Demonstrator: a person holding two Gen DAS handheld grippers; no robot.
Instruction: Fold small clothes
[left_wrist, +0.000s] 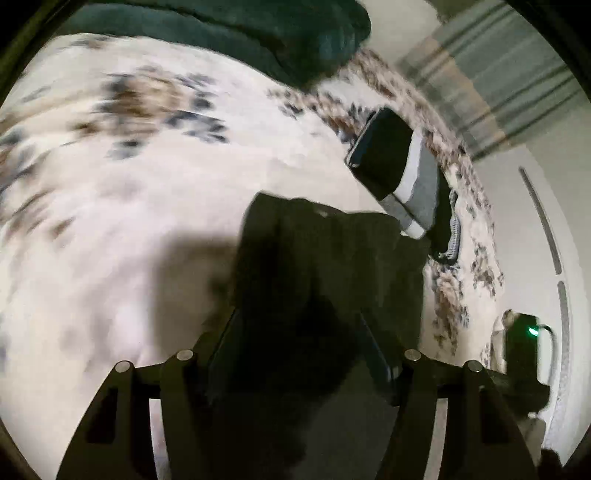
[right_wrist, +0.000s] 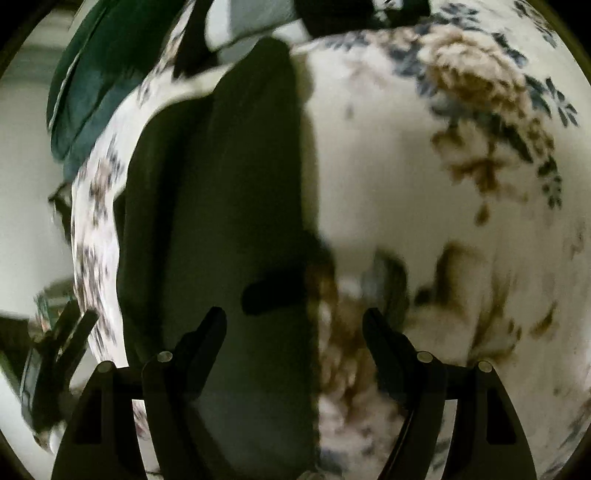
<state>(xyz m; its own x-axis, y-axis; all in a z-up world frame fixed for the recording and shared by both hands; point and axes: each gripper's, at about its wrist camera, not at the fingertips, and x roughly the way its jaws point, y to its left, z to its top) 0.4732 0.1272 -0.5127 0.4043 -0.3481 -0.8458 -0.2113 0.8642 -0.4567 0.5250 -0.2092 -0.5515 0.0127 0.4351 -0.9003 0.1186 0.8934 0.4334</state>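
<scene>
Left gripper (left_wrist: 306, 332): your fingers are drawn in on the dark garment (left_wrist: 325, 258); cloth fills the gap between them and hides the tips, so the hold reads as clamped on fabric.
Left fingers, contact: the one finger (left_wrist: 376, 354) that shows lies along the cloth's right side; the other is lost under the folds.
Garment from the left wrist: it runs forward from your fingers and hangs above the bed (left_wrist: 147, 192), throwing a shadow on the bedspread to its left. Its far edge ends just short of the folded stack (left_wrist: 402, 173).
Right gripper (right_wrist: 295, 325): your fingers stand wide apart and hold nothing.
Right fingers, contact: the left fingertip (right_wrist: 216, 321) sits over the dark garment (right_wrist: 229, 206); the right fingertip (right_wrist: 373, 325) is over bare floral bedspread. Whether either one touches, I cannot tell.
Garment from the right wrist: a long dark strip lying on the bed (right_wrist: 424, 192), running away from you. Its right edge passes between your two fingers, nearer the left one.
Folded stack: black, white and grey pieces piled near the bed's edge, well ahead and right of your left fingers.
Green pillow (left_wrist: 240, 33): at the far side of the bed.
Image quality: both views are motion-blurred; fine cloth detail is unreadable.
</scene>
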